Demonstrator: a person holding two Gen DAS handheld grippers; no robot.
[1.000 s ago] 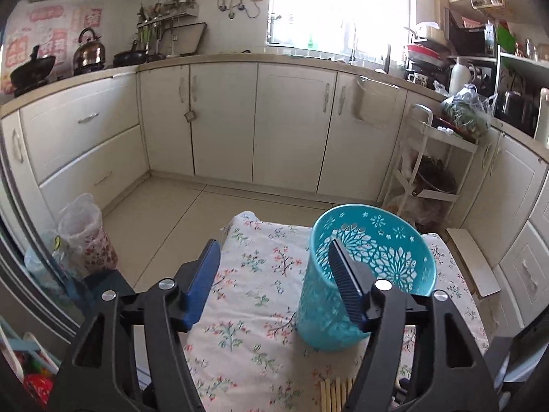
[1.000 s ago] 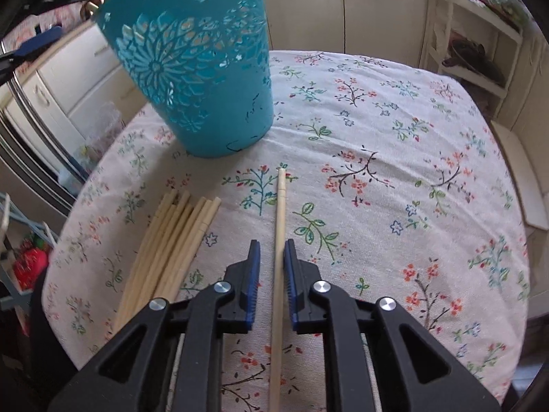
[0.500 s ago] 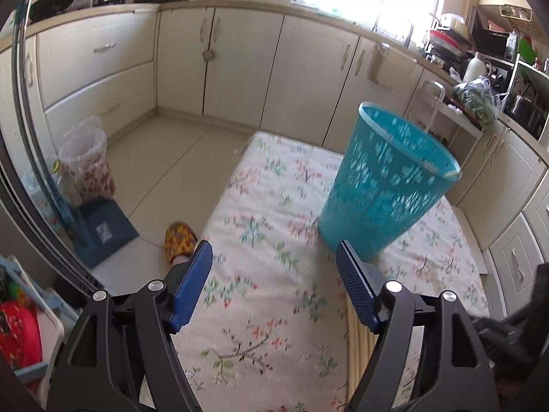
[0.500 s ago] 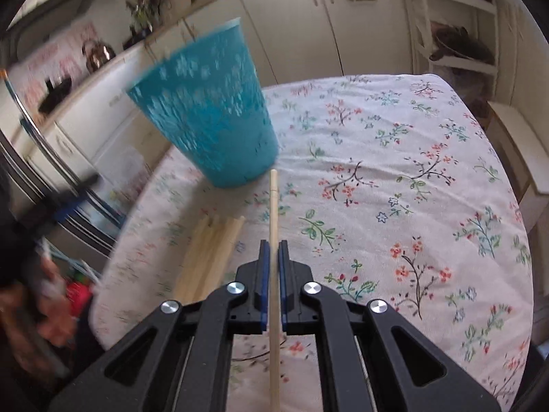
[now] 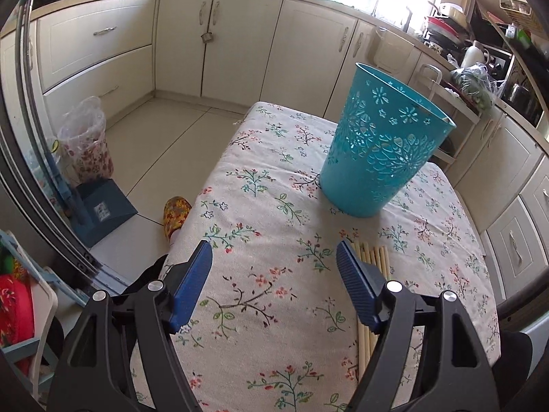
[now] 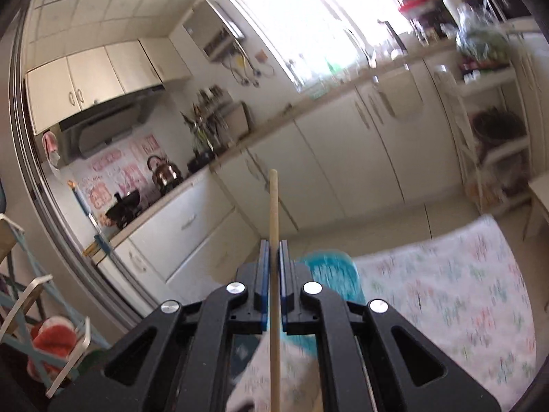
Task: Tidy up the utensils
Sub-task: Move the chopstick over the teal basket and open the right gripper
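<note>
A teal perforated basket [image 5: 381, 147] stands upright on the floral tablecloth [image 5: 274, 213]. Several wooden chopsticks [image 5: 372, 264] lie side by side in front of it, partly hidden behind my left gripper's right finger. My left gripper [image 5: 274, 264] is open and empty, above the cloth to the left of the chopsticks. My right gripper [image 6: 273, 250] is shut on one wooden chopstick [image 6: 273, 206], lifted high and pointing up and forward. The basket shows blurred below it in the right wrist view [image 6: 334, 271].
Cream kitchen cabinets [image 5: 240, 41] run along the walls. A slippered foot [image 5: 175, 211], a blue dustpan [image 5: 103, 209] and a plastic bag [image 5: 85, 144] sit on the floor left of the table. A white rack [image 6: 494, 144] stands at the right.
My right gripper closed on one chopstick, lifted it off the cloth and tilted up above the basket. My left gripper drew back from the basket and stayed open.
</note>
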